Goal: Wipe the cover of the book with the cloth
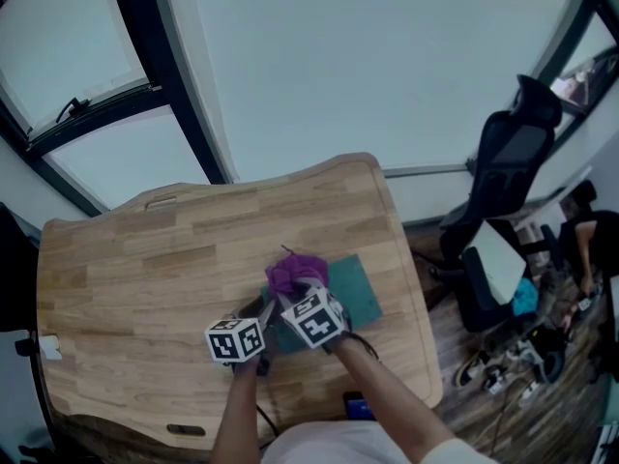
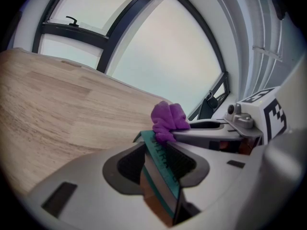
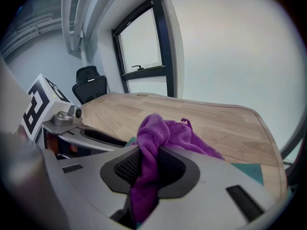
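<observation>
A teal book (image 1: 356,290) is seen lying on the near right part of a light wooden table (image 1: 145,278), towards the person's side. One edge of the book is taken between the jaws of the left gripper (image 2: 157,161). In the left gripper view the jaws stand fairly wide apart, and the ribbed pads are pressed against the two faces of the book's thickness. It seems that the gripped edge is raised a little off the table, though this is not shown clearly from above.

A purple cloth (image 3: 165,135) is clamped in the right gripper (image 3: 148,170). The jaws are nearly together, with a fold of cloth pinched between the pads and a tail hanging below them. The bunched rest of the cloth is laid on the book's cover, near its left end and just beyond both grippers. The two grippers are held side by side, close to each other. A black office chair (image 1: 505,177) is placed beyond the table's right edge, in front of large windows (image 1: 368,56).
</observation>
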